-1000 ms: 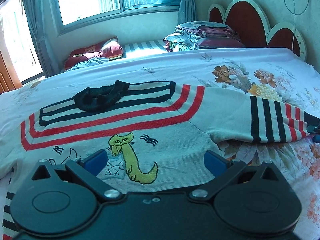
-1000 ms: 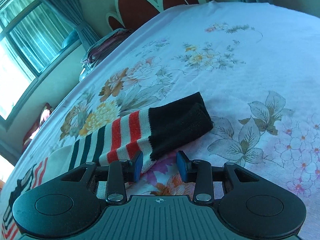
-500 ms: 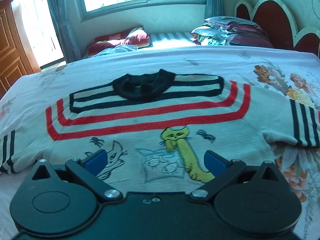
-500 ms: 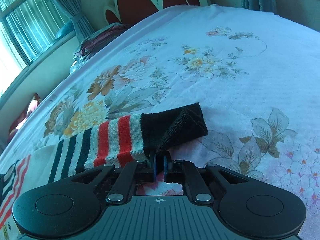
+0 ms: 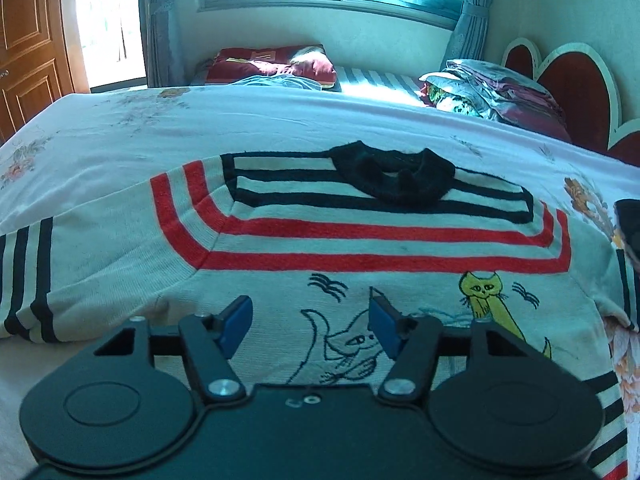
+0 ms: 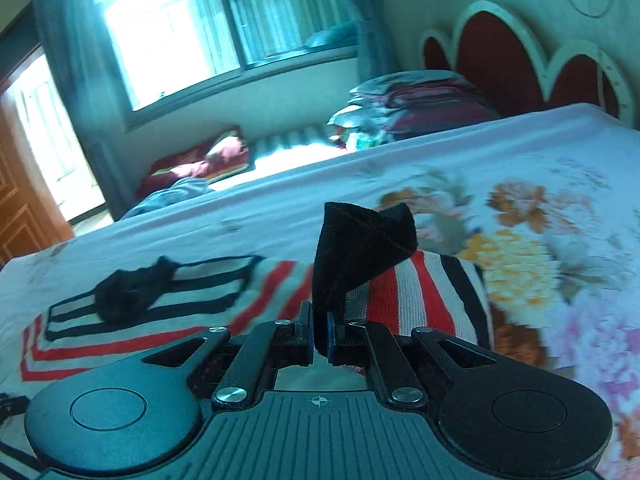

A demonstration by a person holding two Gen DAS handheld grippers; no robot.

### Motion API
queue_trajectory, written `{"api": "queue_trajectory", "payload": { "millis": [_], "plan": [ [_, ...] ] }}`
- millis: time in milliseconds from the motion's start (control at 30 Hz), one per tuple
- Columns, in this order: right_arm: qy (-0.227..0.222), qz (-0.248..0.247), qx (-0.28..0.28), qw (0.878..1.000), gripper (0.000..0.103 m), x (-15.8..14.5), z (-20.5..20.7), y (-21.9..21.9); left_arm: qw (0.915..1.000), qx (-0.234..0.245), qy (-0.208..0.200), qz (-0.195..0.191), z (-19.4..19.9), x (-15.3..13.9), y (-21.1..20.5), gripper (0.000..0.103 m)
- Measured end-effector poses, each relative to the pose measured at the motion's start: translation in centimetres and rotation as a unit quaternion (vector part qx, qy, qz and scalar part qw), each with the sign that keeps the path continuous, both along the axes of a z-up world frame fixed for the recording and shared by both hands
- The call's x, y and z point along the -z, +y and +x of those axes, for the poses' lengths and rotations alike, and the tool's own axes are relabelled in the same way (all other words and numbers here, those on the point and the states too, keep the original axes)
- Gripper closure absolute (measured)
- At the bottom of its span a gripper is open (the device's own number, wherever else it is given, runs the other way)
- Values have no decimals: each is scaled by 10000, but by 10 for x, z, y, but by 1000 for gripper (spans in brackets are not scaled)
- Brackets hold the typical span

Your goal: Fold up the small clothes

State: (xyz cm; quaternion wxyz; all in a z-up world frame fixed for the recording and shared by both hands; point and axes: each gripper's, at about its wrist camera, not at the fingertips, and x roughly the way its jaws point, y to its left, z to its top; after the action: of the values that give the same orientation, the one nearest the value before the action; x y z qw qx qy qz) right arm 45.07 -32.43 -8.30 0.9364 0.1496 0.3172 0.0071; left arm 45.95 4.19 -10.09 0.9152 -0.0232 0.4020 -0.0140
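A small white knitted sweater (image 5: pixel 360 240) with red and black stripes, a black collar (image 5: pixel 396 176) and cat drawings lies spread front-up on the bed. My left gripper (image 5: pixel 310 318) hovers over its lower front near the left armpit; its jaws are closing with nothing pressed between the blue pads. My right gripper (image 6: pixel 319 338) is shut on the black cuff (image 6: pixel 360 252) of the right sleeve (image 6: pixel 420 296), lifted and carried over toward the sweater's body (image 6: pixel 140 320).
The bed carries a white floral sheet (image 6: pixel 540 240). Folded bedding (image 5: pixel 500 88) is stacked by the red headboard (image 5: pixel 568 76). A red pillow (image 5: pixel 276 64) lies under the window, and a wooden door (image 5: pixel 28 40) stands at the far left.
My right gripper shut on the black cuff, then lifted and swung it left over the sweater. My left gripper slid left along the sweater and its jaws narrowed.
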Motion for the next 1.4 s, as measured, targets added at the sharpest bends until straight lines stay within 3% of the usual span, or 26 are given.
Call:
{"api": "queue_trajectory", "payload": {
  "millis": [233,467,533,600,633,733,767,867,1067,1133,1267,1333,1367,1400],
  "plan": [
    [91,-238,-1226,9921,98,14,25,137,9996,-51,-104,-275,4,-3,41,41],
    [635,-382,-1982,9774,98,64,38,217,9992,-98,40,-398,3,7,70,41],
    [495,-579,-2034,9761,87,70,35,232,9989,-86,101,-458,3,11,73,41],
    [444,-580,-2150,9739,52,67,33,238,9982,-11,95,-594,4,12,72,39],
    [295,-583,-2159,9742,51,59,22,239,9977,54,72,-671,6,12,70,35],
    [-65,-444,-1921,9803,52,42,7,222,9952,336,-11,-918,14,13,56,29],
    [-118,-363,-1786,9832,56,38,4,213,9938,473,-17,-1010,19,15,48,29],
    [-258,-356,-1209,9917,61,28,-4,177,9891,764,113,-1255,36,24,27,31],
    [-203,-414,-359,9983,61,22,-37,96,9875,1008,213,-1193,63,40,-3,41],
    [-67,-426,-256,9987,61,30,-48,77,9871,1037,262,-1195,69,44,-7,53],
    [355,-389,-80,9986,61,56,-50,54,9882,1062,348,-1052,76,50,-16,66],
    [459,-256,59,9986,61,63,-48,44,9880,1139,359,-976,77,49,-20,86],
    [511,-272,124,9982,61,66,-44,43,9877,1182,370,-960,79,48,-21,88],
    [571,-275,138,9979,61,68,-40,43,9876,1211,350,-937,79,48,-21,95]
  ]
}}
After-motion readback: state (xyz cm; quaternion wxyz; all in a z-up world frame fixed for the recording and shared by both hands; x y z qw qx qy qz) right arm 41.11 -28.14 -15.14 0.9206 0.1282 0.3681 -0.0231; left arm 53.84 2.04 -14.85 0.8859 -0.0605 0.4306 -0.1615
